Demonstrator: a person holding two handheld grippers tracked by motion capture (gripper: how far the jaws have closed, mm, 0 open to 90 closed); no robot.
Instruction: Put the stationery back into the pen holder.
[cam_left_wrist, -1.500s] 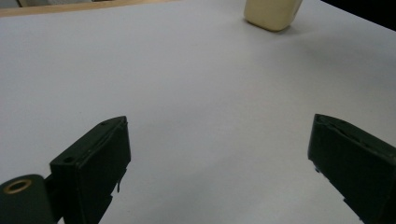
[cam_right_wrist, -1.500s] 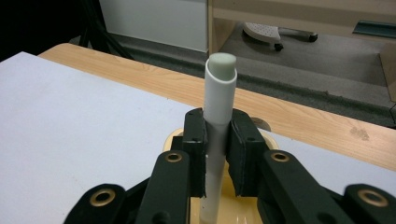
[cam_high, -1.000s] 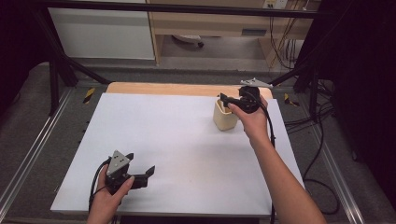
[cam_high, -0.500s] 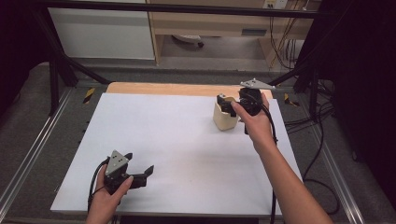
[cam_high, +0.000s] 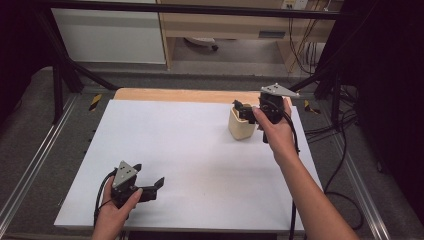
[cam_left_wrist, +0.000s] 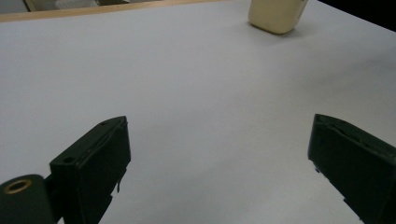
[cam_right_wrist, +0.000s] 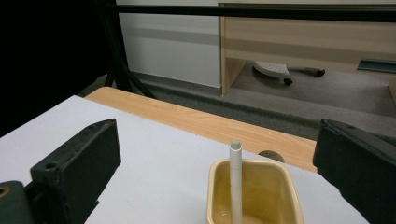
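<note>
The right hand-held gripper (cam_high: 246, 111) hovered just above the cream cup (cam_high: 241, 125), its jaws wide apart after just opening, with nothing pressed between them. In the right gripper view, a white pen (cam_right_wrist: 235, 182) stood upright inside the cup (cam_right_wrist: 254, 196), free of both jaws, its tip rising above the rim. The cup sat on the white table (cam_high: 190, 150) toward two o'clock, close to the far wooden edge (cam_high: 175, 95). The left hand-held gripper (cam_high: 150, 186) rested at about seven o'clock near the front edge, jaws spread apart and empty, well apart from the cup, which lay far off at one o'clock in the left gripper view (cam_left_wrist: 276, 16).
</note>
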